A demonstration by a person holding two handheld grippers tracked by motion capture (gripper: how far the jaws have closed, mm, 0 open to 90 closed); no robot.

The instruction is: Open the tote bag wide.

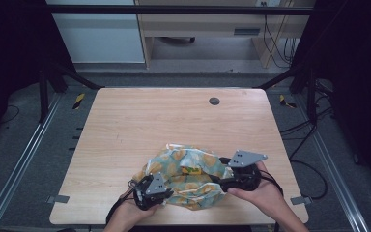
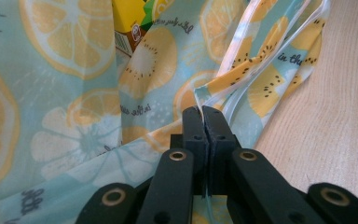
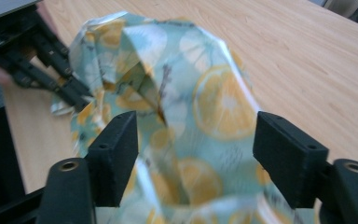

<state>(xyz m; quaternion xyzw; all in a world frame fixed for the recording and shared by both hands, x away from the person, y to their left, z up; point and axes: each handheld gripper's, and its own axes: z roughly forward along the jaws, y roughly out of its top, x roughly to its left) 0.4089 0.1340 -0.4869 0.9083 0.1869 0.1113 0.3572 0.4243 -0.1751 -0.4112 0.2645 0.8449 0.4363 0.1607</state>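
Observation:
A light-blue plastic bag (image 1: 186, 169) printed with lemon and kiwi slices lies crumpled near the table's front edge. A yellow carton (image 2: 128, 23) peeks out between its folds. My left gripper (image 2: 203, 112) is shut on a thin rim of the bag at its near left side (image 1: 166, 193). My right gripper (image 3: 198, 140) stands open at the bag's right side (image 1: 221, 170). A raised fold of the bag (image 3: 214, 93) sits between its jaws, which do not press on it. In the right gripper view the left gripper (image 3: 81, 97) pinches the bag's far edge.
The wooden table (image 1: 174, 116) stretches bare beyond the bag, with a round cable hole (image 1: 214, 101) near its back edge. Metal frame rails run along both sides of the table, and cables lie on the floor at the right.

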